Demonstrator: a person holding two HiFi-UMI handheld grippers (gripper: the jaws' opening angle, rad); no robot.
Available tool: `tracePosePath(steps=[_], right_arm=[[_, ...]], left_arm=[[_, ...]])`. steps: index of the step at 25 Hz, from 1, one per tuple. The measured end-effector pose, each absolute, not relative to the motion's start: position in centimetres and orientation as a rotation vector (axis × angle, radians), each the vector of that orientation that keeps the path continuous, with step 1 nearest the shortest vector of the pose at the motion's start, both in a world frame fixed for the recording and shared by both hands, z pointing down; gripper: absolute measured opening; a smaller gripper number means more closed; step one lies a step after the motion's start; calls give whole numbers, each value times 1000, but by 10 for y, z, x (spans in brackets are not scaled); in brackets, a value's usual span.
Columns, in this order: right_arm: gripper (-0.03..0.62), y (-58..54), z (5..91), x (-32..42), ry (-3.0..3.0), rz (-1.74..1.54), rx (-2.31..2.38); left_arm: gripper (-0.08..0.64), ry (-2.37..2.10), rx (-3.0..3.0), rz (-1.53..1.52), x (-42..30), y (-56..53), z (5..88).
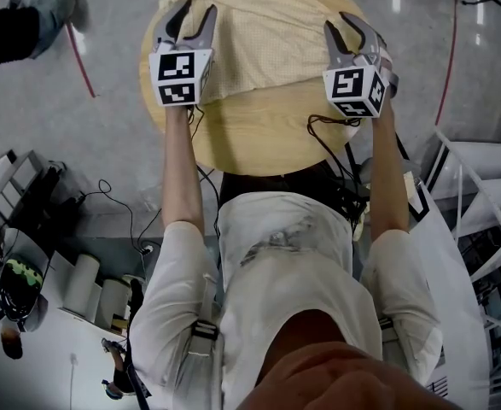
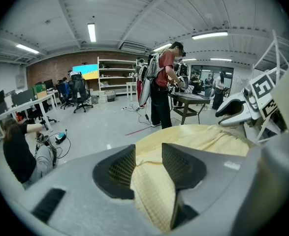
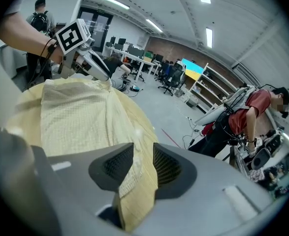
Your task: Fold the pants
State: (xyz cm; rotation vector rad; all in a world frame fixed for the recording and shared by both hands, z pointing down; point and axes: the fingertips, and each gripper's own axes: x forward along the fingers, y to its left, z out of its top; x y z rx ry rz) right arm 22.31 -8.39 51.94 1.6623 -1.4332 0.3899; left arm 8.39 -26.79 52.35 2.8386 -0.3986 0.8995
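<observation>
Closest in, bare wood of the round counter (image 1: 259,135). Just beyond, along the near hem of the pale yellow pants (image 1: 259,24): left gripper (image 1: 195,14) over the left side, right gripper (image 1: 351,37) over the right, both angled down and away.

On the left, fingers (image 2: 119,168) standing well apart, with a ridge of cloth running up between them but pinched by neither pad. On the right, fingers (image 3: 169,168) parted a little less, again straddling a fold of the hem without clamping it. Holding nothing, then, on either side.

Farther on, pants spread flat across the far half of the counter and reaching its far rim, seemingly doubled over into a broad rectangle. Beyond that, grey floor and other people at work.

Reads as the letting-go at the end of one fold, with more folding probably to come. Next: lift both grippers straight clear so as not to drag the hem. Then check the edges for squareness and take a fresh hold for a further fold across.
</observation>
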Motion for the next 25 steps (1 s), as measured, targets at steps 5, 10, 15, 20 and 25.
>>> tracePosePath(steps=[5, 10, 15, 20, 25], right_arm=[[137, -65, 518, 223, -1435, 384, 1668], [138, -59, 518, 217, -1433, 379, 1673], [138, -42, 518, 219, -1437, 378, 1679], [138, -26, 518, 222, -1447, 373, 1681], [138, -5, 509, 233, -1461, 358, 1678]], left_arm=[[176, -402, 2842, 883, 83, -245, 520], [176, -398, 2843, 860, 78, -233, 518], [176, -396, 2843, 859, 79, -212, 517], [176, -407, 2843, 854, 80, -191, 514], [176, -414, 2839, 849, 91, -159, 507]])
